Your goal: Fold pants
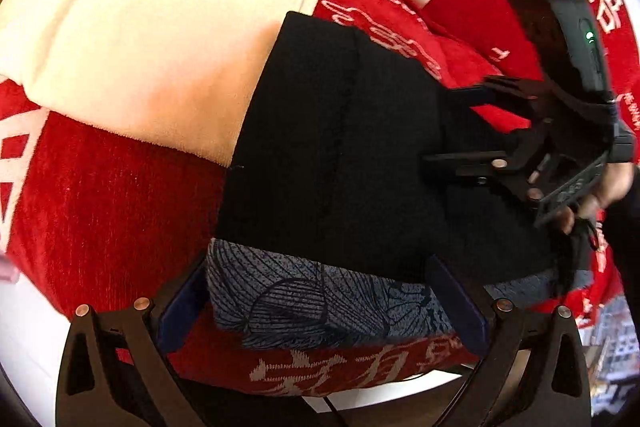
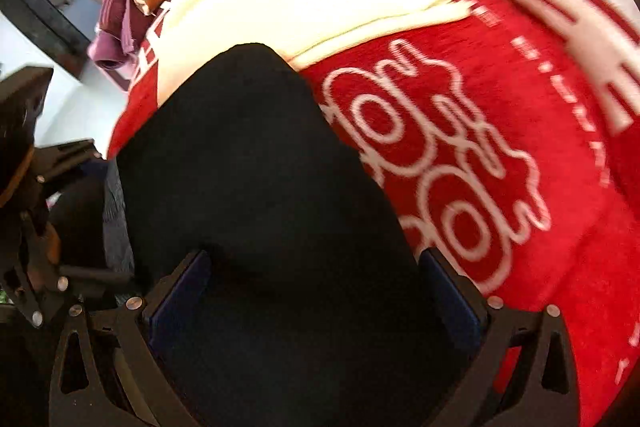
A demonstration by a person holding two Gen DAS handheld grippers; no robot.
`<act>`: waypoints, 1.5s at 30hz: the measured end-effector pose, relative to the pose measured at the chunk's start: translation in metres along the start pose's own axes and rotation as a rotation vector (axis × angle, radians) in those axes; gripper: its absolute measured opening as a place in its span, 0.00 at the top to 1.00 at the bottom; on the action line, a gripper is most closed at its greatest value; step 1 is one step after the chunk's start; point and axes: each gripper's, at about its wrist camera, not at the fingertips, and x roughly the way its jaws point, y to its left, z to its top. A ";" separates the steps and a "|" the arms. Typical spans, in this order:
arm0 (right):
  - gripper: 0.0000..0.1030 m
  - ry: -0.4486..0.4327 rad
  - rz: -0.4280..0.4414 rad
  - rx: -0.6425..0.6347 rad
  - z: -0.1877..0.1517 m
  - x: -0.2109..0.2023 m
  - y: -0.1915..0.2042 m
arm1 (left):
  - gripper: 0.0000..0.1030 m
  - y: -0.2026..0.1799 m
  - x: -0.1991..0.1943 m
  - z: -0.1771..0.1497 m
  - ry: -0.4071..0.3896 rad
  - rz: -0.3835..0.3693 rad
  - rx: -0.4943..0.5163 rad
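Left wrist view: black pants folded into a block at frame centre, lying on red blanket, cream towel butting the upper-left edge. Left gripper wide open at bottom, holding nothing, straddling grey leaf-print fabric under the near pants edge. Right gripper at right, fingers spread over the pants side, nothing visibly pinched. Risk: closing here likely grabs the print fabric together with the pants, dragging both.

Right wrist view: pants filling centre to bottom, blurred. Right gripper open wide, cloth between pads but not clamped. Left gripper at left edge, opening unclear. Risk: loose fold slipping or unrolling on lift, cloth too thick for a one-layer pinch.
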 end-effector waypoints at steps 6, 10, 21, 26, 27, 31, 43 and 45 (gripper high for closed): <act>0.78 -0.054 -0.037 -0.089 -0.022 -0.039 0.028 | 0.00 0.021 -0.007 0.015 -0.006 -0.150 0.001; 0.80 -0.153 -0.074 -0.159 -0.034 -0.070 0.056 | 0.00 0.024 -0.007 0.025 -0.016 -0.184 0.041; 0.79 -0.204 -0.177 -0.102 -0.046 -0.081 0.064 | 0.53 -0.036 0.009 0.034 0.048 -0.198 0.187; 0.66 -0.240 -0.261 0.087 -0.052 -0.102 0.045 | 0.62 -0.068 0.004 0.033 0.034 -0.055 0.284; 0.66 -0.251 -0.292 0.131 -0.058 -0.108 0.039 | 0.63 -0.072 0.004 0.035 0.041 -0.041 0.280; 0.58 -0.206 -0.501 0.384 -0.101 -0.116 0.001 | 0.64 -0.078 -0.006 0.038 0.033 -0.050 0.269; 0.50 -0.092 -0.563 0.465 -0.156 -0.059 0.041 | 0.65 -0.117 -0.030 0.045 0.018 -0.045 0.228; 0.50 -0.097 -0.580 0.403 -0.168 -0.064 0.065 | 0.66 -0.130 -0.033 0.043 0.016 -0.042 0.252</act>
